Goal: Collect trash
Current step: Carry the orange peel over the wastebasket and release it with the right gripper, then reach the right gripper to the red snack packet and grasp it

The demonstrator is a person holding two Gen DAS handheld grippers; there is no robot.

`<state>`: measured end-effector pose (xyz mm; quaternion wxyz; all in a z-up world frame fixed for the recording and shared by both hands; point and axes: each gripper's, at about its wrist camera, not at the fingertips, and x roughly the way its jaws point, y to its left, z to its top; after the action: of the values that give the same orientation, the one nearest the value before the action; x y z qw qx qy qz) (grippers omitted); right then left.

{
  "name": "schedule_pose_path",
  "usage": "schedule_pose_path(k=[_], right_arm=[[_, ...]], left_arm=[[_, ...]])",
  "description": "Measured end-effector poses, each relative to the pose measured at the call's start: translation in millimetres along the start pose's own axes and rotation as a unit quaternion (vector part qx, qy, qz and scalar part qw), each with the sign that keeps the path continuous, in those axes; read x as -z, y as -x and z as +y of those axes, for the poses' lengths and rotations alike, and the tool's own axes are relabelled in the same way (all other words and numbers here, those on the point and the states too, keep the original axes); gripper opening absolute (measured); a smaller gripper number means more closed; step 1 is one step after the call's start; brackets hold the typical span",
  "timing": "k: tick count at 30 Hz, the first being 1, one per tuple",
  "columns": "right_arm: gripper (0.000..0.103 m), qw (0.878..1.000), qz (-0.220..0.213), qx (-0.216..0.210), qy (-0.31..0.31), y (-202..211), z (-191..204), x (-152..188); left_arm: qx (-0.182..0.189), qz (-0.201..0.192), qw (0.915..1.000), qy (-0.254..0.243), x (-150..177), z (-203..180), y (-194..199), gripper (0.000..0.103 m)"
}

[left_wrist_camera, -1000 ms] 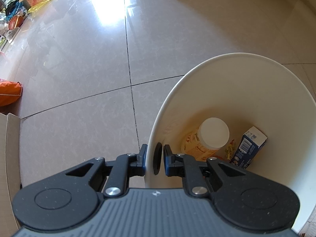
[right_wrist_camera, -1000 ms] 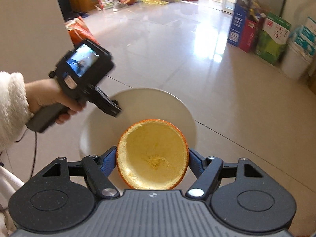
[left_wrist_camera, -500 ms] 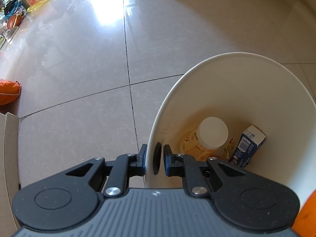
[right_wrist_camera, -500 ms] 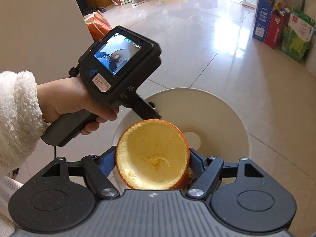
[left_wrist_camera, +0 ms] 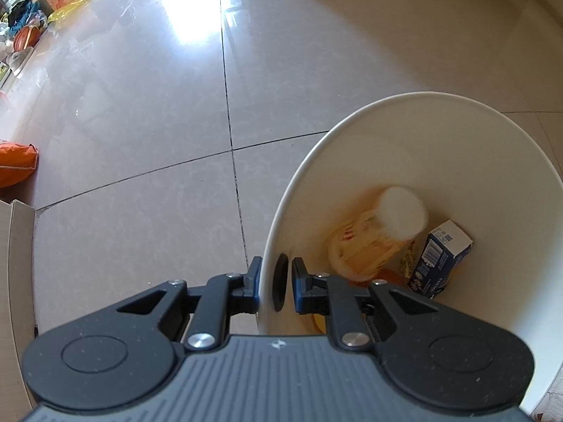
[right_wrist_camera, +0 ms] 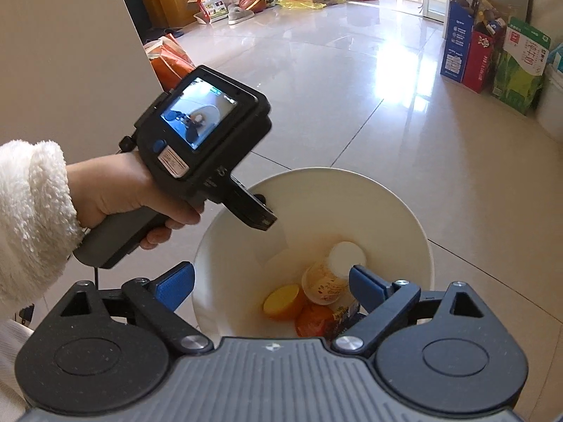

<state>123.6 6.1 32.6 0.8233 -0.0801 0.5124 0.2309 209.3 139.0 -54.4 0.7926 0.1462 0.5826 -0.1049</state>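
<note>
A cream waste bin [left_wrist_camera: 440, 133] [right_wrist_camera: 232, 239] stands on the tiled floor. My left gripper [left_wrist_camera: 276, 283] is shut on the bin's near rim, one finger outside and one inside. Inside lie a yellow bottle with a white cap [left_wrist_camera: 373, 242] [right_wrist_camera: 330, 274], a blue carton [left_wrist_camera: 440, 256] and a hollow orange peel half [right_wrist_camera: 285, 300]. My right gripper [right_wrist_camera: 271, 288] hangs over the bin with its jaws opening and nothing between them. In the right wrist view a hand in a white fleece sleeve [right_wrist_camera: 116, 190] holds the left gripper's handle.
An orange bag [left_wrist_camera: 16, 163] [right_wrist_camera: 170, 61] lies on the floor at the left. Boxes and a ball [right_wrist_camera: 253, 1] clutter the far wall. Blue, red and green cartons [right_wrist_camera: 492, 59] line the right wall. A cardboard edge [left_wrist_camera: 19, 263] is at the left.
My right gripper opened and the orange peel half dropped from between its fingers into the bin. The bottle inside shook and blurred. The left gripper kept its hold on the rim.
</note>
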Motion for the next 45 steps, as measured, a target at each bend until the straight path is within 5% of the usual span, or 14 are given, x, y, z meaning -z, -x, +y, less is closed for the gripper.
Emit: schedule_pose_path(k=[9,18,29,33,45], right_arm=[[0.098,0.999,-0.007,0.036,-0.025,21,-32,28],[0.103,0.99,-0.041,0.111,-0.072,34,-90,103],[0.103,0.967,0.058,0.164,-0.188,-82,-154,245],[0.103,0.958,0.087,0.154,-0.226,-114,-165,283],[0.103,0.952,0.127,0.154,-0.232,-168,-187,309]], left_arm=[[0.0,-0.001,1.0,0.0,1,0,0,0.015],[-0.004,0.0,1.0,-0.003,1,-2,0,0.015],[-0.005,0.0,1.0,0.0,0,-3,-1,0.015],[-0.003,0.001,1.0,0.004,1,-1,-1,0.015],[-0.002,0.002,1.0,0.004,0,0,-1,0.015]])
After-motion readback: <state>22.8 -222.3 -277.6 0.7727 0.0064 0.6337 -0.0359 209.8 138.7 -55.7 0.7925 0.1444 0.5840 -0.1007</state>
